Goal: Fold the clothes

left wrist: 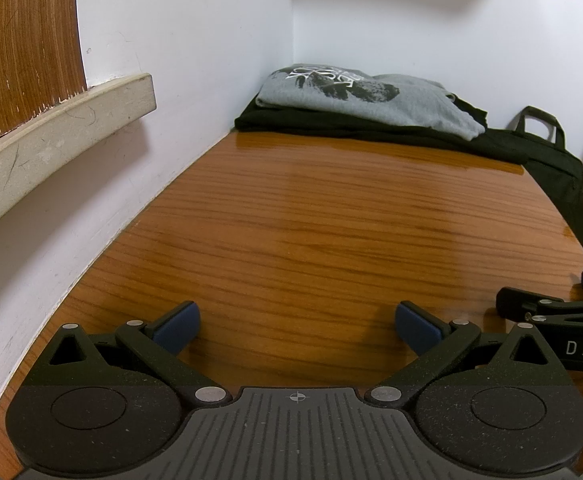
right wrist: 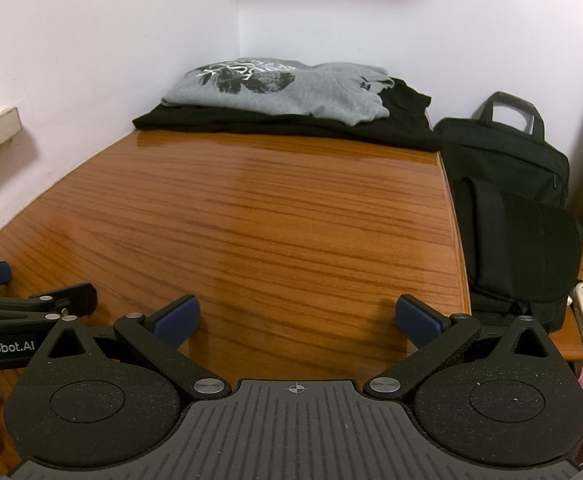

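Clothes lie stacked at the far end of the table (right wrist: 251,220), pushed into the corner where two white walls meet; a grey printed shirt (right wrist: 283,90) sits folded on top of a black garment (right wrist: 403,120), its long axis running left to right across the table's width, its print toward the corner; the black garment spreads wider beneath, its front edge parallel to the shirt and its right end reaching the table's right edge; a black bag (right wrist: 507,184) stands just beside that edge, against the wall. Between the stack and both tools the wooden surface is bare and glossy, bounded by the wall on the left and the open edge on the right. The left gripper (left wrist: 297,326) hovers low over the near end, fingers spread wide, holding nothing; the right gripper (right wrist: 297,320) sits just beside it, likewise spread and empty.
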